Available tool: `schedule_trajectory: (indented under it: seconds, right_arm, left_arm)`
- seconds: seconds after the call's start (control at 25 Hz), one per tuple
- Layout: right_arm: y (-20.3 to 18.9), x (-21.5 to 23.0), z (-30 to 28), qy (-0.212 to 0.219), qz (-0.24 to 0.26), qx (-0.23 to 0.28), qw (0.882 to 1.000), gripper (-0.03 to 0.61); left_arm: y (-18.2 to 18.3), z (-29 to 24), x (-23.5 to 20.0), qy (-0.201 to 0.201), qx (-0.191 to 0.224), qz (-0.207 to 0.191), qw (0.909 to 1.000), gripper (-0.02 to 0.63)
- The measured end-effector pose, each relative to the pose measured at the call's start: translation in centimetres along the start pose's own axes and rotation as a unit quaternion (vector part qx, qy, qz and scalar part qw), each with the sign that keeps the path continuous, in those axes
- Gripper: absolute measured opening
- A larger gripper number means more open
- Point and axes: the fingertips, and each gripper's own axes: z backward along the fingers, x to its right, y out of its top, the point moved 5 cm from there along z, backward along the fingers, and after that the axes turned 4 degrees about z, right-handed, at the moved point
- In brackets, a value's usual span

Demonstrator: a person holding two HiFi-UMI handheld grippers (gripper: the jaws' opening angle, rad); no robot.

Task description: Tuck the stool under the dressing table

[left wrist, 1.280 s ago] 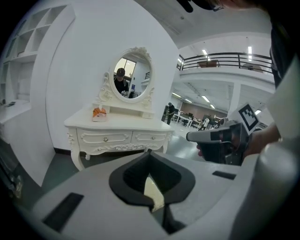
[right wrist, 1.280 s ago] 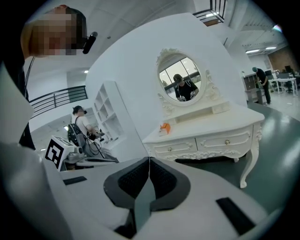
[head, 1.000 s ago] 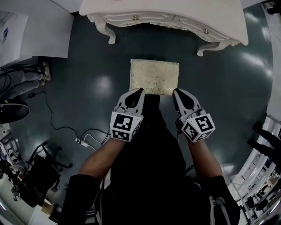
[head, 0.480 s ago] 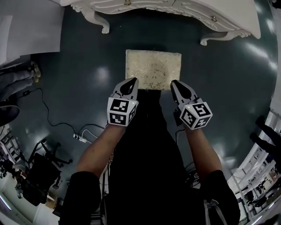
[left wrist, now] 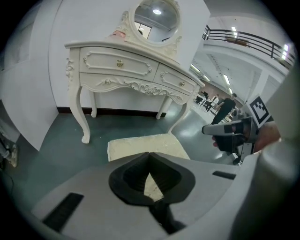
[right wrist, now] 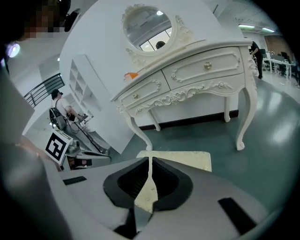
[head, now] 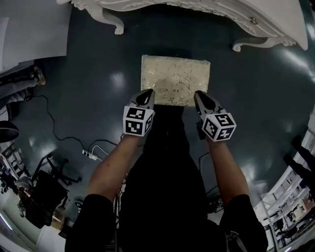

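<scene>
The stool [head: 174,80] has a cream patterned cushion and stands on the dark floor, short of the white dressing table [head: 206,9]. My left gripper [head: 147,92] hangs over the cushion's near left corner. My right gripper [head: 199,94] hangs over its near right corner. Both are shut with nothing between the jaws. The left gripper view looks along the closed left gripper [left wrist: 149,154] at the stool [left wrist: 140,143] and the table [left wrist: 126,70]. The right gripper view has the closed right gripper [right wrist: 150,159] low in front, the stool [right wrist: 187,158] just past it and the table [right wrist: 187,79] beyond.
A white panel [head: 29,29] stands at the left. A cable and power strip [head: 93,155] lie on the floor at the left, with dark equipment [head: 44,192] lower left. An oval mirror [left wrist: 157,16] tops the table. The table's curved legs [head: 115,24] flank the gap.
Both grippers have come down side by side toward the stool's near edge, still shut. In the head view the table has slid toward the top edge.
</scene>
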Motion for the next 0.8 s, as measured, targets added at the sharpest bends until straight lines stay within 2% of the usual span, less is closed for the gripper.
schedule_trajectory:
  seconds: [0.28,0.48,0.68,0.8]
  right_arm:
    - [-3.4,3.8,-3.6,-0.012,0.002,-0.029,1.0,0.023]
    - [-5.6,6.1,-5.6,-0.024,0.008,-0.053,0.998,0.031]
    - [-7.6,8.4,-7.2,-0.031,0.003,-0.09,0.995,0.208]
    - [-8.6,10.2,-7.4,-0.045,-0.008,-0.112,0.993,0.254]
  left_arm:
    - [-1.6,-4.0,-2.8,-0.015,-0.015,0.009,0.9997,0.005]
    - [-3.1,-6.2,-4.6,-0.015,-0.029,-0.01,0.9994,0.016]
    - [-4.2,-8.1,-6.8,-0.004,-0.047,0.013,0.9988,0.203]
    - [-4.9,-8.8,-8.0,0.0,-0.062,0.033,0.9975,0.302]
